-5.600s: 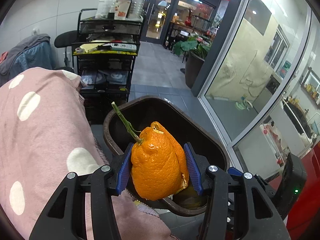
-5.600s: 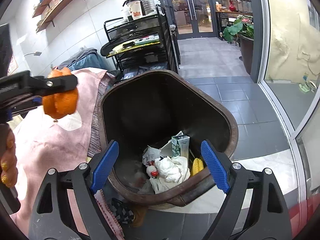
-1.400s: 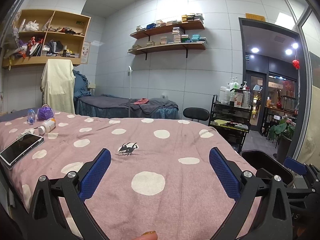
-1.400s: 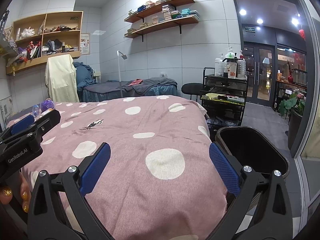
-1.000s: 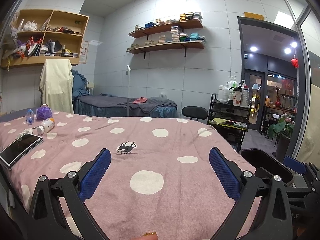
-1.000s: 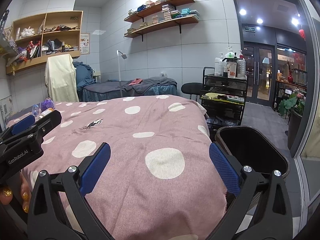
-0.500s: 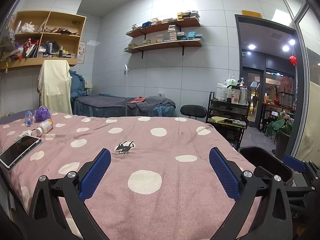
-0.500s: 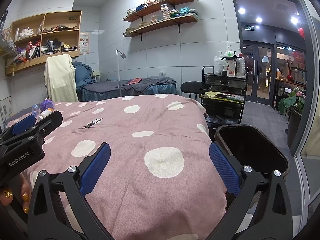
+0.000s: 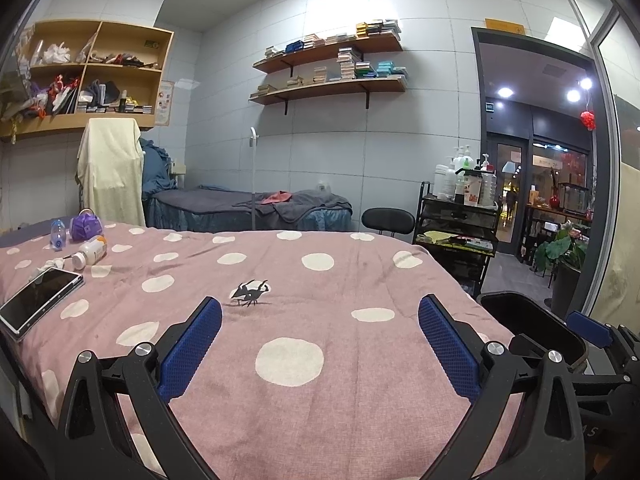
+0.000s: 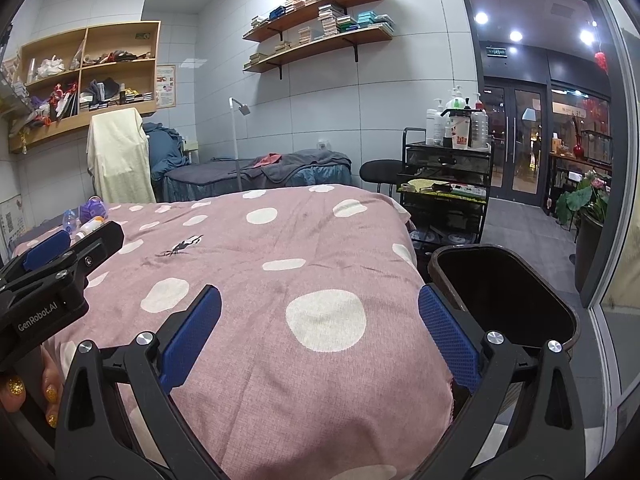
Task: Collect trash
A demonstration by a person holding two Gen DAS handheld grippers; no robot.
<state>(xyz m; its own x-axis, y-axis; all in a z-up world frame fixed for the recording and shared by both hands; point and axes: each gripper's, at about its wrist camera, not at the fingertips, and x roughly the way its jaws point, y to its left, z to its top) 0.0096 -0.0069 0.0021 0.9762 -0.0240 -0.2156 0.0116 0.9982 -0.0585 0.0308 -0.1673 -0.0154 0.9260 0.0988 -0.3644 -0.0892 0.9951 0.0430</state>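
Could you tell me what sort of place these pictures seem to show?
Probably a massage or beauty treatment room: a narrow treatment bed by the wall, a black trolley with pump bottles, and glass doors to a shop corridor.

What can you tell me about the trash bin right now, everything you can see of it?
The trash bin is dark brown, looks like hard plastic, with a rounded-rectangular rim and no lid showing. It stands upright on the floor at the right side of the bed, close against the hanging pink dotted blanket; whether they touch I cannot tell. Its inside is in shadow, so no contents show. The left wrist view also catches it. Neither open gripper holds it.
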